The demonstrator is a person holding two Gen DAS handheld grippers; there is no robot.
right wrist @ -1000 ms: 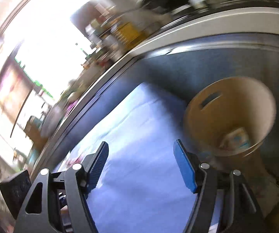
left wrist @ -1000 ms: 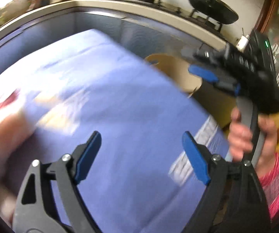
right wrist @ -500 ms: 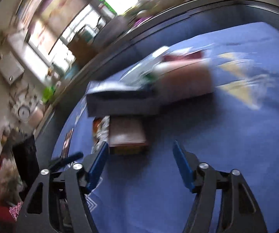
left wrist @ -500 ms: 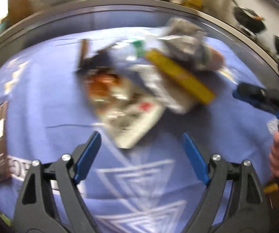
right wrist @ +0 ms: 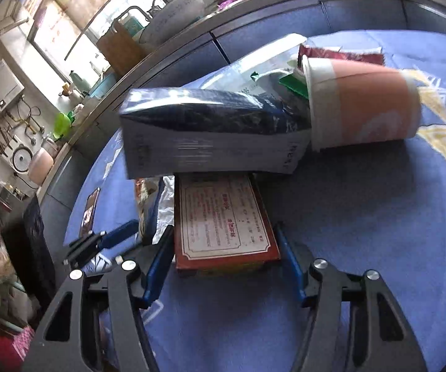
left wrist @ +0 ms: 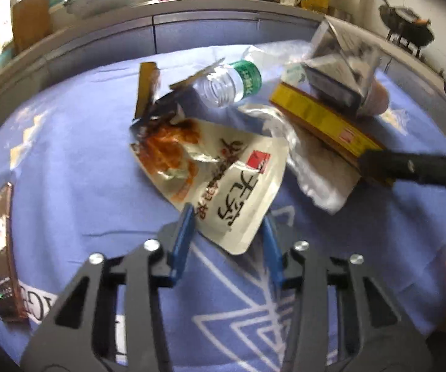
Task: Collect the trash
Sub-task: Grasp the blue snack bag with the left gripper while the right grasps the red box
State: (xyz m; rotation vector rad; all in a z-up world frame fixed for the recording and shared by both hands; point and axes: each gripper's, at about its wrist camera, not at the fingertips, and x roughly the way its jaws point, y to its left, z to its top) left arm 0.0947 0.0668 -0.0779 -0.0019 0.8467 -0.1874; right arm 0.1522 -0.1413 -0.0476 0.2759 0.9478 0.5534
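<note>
A heap of trash lies on the blue cloth. My left gripper is open, its blue pads either side of the near corner of a white snack pouch. Behind it lie a clear plastic bottle, a yellow-edged flat box and a dark carton. My right gripper is open, straddling the near end of the red flat box. On that box rests the dark blue and white carton, beside a tipped brown paper cup.
A dark wrapper lies alone at the cloth's left edge. A grey cabinet front and a cluttered counter run behind the table. The left gripper shows at the left of the right wrist view.
Both grippers have swung from the bin side back to the trash heap and come in low. The left jaws have narrowed around the pouch corner; the right now straddles the flat box.
</note>
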